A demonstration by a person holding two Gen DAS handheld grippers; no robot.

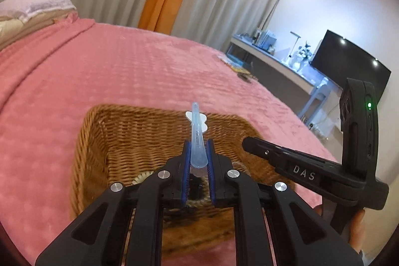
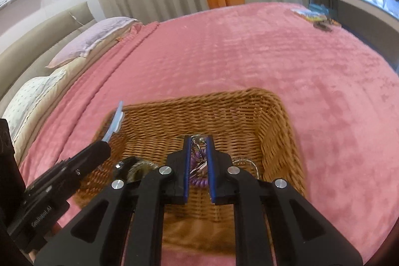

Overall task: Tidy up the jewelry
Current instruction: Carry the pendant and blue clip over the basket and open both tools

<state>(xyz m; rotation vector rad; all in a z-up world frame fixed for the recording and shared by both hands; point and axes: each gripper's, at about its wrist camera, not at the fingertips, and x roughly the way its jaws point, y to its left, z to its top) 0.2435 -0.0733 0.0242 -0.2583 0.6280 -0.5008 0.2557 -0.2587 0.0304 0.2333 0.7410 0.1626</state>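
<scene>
Over a wicker basket (image 2: 274,116) on a pink bed, the left gripper (image 1: 198,153) pinches a pale blue hair clip (image 1: 197,133). The right gripper (image 2: 198,153) is clamped on a purple coil (image 2: 198,181) with metal pieces. Best practice: lower each well inside the basket walls before letting go.

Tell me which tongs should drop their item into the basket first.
Probably the right tongs: their purple coil hangs inside the basket. The left tongs' blue clip sits nearer the rim.
</scene>
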